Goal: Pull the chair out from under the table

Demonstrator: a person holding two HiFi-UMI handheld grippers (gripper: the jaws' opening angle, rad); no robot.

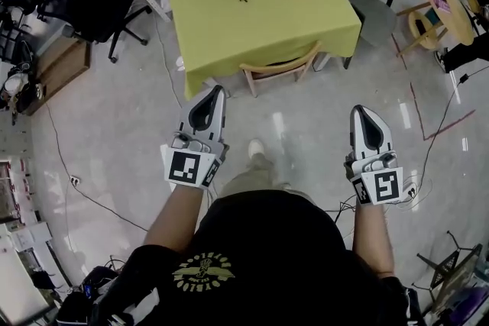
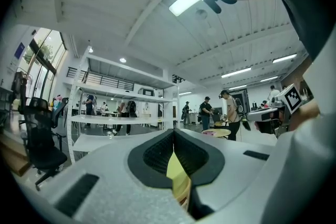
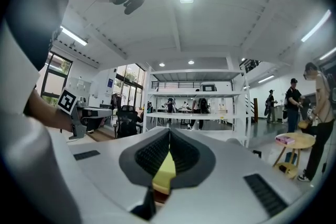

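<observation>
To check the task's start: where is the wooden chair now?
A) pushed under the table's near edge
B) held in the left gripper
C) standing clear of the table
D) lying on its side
A: in the head view only the curved back of the wooden chair shows, tucked in at the near edge of the table.

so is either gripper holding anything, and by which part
Nothing is held: the left gripper and right gripper are both shut on empty air, short of the chair tucked under the table.
</observation>
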